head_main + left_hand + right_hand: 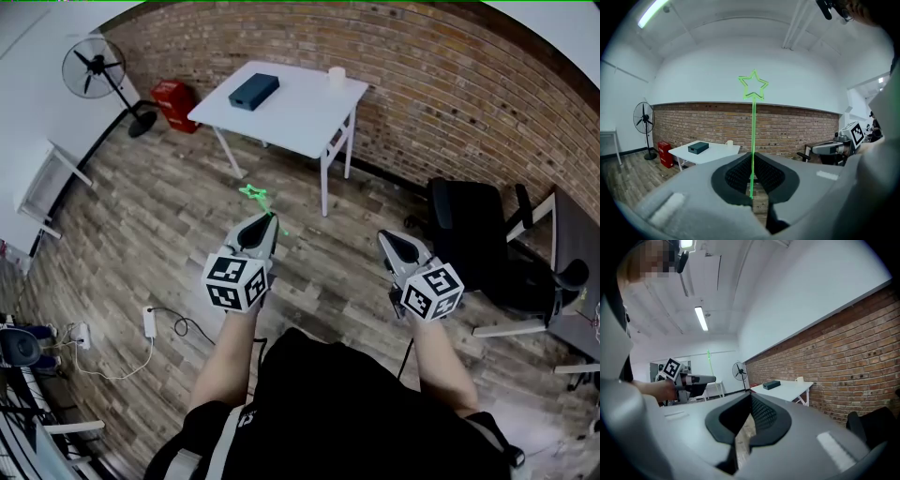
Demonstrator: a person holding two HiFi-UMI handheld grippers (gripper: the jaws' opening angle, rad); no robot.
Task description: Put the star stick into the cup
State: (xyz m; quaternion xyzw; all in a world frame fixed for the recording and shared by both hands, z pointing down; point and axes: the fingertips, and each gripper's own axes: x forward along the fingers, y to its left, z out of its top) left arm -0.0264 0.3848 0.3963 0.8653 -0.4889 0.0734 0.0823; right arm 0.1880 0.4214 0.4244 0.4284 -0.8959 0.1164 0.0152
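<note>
The star stick (254, 195) is a thin green rod with an outlined star on top. My left gripper (270, 218) is shut on its lower end and holds it upright. In the left gripper view the rod rises from between the jaws and the star (753, 86) stands high against the white wall. The small white cup (336, 77) stands at the far right corner of the white table (295, 112), well ahead of both grippers; it also shows as the cup (729, 142) in the left gripper view. My right gripper (386, 236) is level with the left one, shut and holding nothing.
A dark flat box (254, 90) lies on the table's left half. A standing fan (98, 70) and a red container (174, 101) are at the far left, a black office chair (473, 239) at the right. A power strip and cable (150, 323) lie on the wood floor.
</note>
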